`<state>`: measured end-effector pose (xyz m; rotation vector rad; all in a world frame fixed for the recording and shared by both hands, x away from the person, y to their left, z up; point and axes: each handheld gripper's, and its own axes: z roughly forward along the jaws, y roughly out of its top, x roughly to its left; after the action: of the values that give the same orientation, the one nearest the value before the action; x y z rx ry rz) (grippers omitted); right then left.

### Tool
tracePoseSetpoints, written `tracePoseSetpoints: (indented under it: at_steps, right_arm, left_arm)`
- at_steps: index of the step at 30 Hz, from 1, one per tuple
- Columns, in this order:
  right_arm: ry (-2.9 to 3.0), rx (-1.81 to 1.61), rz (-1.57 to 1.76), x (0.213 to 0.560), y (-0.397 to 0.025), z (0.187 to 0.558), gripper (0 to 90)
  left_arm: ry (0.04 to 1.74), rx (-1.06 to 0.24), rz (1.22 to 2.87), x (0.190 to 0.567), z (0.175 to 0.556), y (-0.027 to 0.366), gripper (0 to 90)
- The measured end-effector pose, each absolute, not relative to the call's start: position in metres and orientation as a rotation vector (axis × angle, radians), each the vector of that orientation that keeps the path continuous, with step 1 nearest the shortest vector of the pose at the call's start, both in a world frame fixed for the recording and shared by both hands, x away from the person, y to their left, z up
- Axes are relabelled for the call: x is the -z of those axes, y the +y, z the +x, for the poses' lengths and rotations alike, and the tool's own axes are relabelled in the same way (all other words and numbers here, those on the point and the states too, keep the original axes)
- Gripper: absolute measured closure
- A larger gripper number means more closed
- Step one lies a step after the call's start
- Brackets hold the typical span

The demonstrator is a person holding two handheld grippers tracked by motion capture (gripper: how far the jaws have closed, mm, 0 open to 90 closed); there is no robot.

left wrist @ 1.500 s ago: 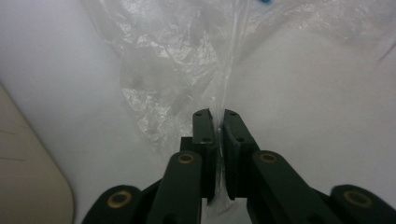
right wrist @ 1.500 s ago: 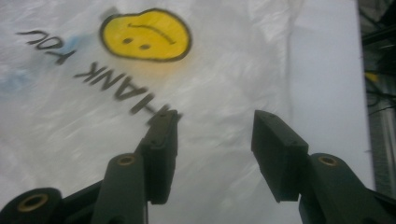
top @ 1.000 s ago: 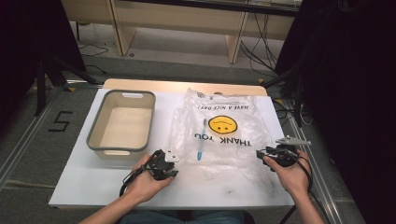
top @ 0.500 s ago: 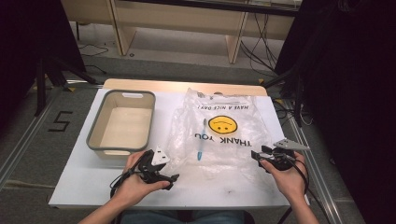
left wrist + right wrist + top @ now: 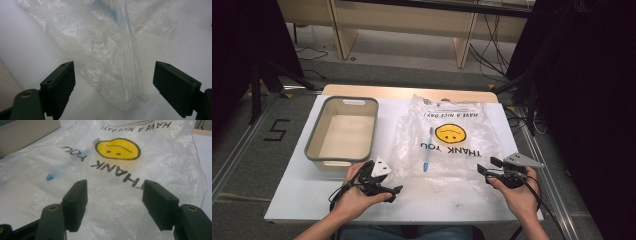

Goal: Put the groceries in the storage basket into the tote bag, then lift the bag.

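A clear plastic bag [image 5: 447,145] printed with a yellow smiley and "THANK YOU" lies flat on the white table [image 5: 447,202]. A blue toothbrush [image 5: 428,150] shows through it, and its blue tip [image 5: 50,177] appears in the right gripper view. My left gripper [image 5: 386,178] is open at the bag's near left corner, with the crumpled bag edge [image 5: 110,50] between and beyond its jaws. My right gripper [image 5: 488,165] is open at the bag's near right edge and points across the bag [image 5: 150,165]. Neither holds anything.
A beige bin with a grey rim [image 5: 312,145] stands open at the table's left, just beyond my left hand. Dark floor, cables and wooden shelving lie past the far edge. The table's near edge runs close under both hands.
My left gripper has shifted slightly left and turned a little. My right hand has eased back toward the near edge. The bag and toothbrush have not moved.
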<state>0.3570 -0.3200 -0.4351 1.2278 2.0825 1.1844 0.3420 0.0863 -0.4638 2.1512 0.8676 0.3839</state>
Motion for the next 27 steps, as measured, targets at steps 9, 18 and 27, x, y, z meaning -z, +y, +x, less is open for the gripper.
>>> tracePoseSetpoints:
  at_steps: [9,18,27]
  right_arm:
    - [2.067,-1.180,1.231,0.4351,-0.3189,0.3565,35.7]
    - [2.047,-1.187,1.226,0.4313,-0.3215,0.3523,35.3]
    - [2.011,-1.181,1.256,0.4311,-0.3260,0.3522,35.4]
  left_arm:
    - [0.885,-0.382,2.164,0.4664,0.3440,0.0881,18.6]
    - [0.894,-0.382,2.161,0.4667,0.3447,0.0865,19.4]
    - [0.997,-0.372,2.149,0.4692,0.3453,0.0896,21.5]
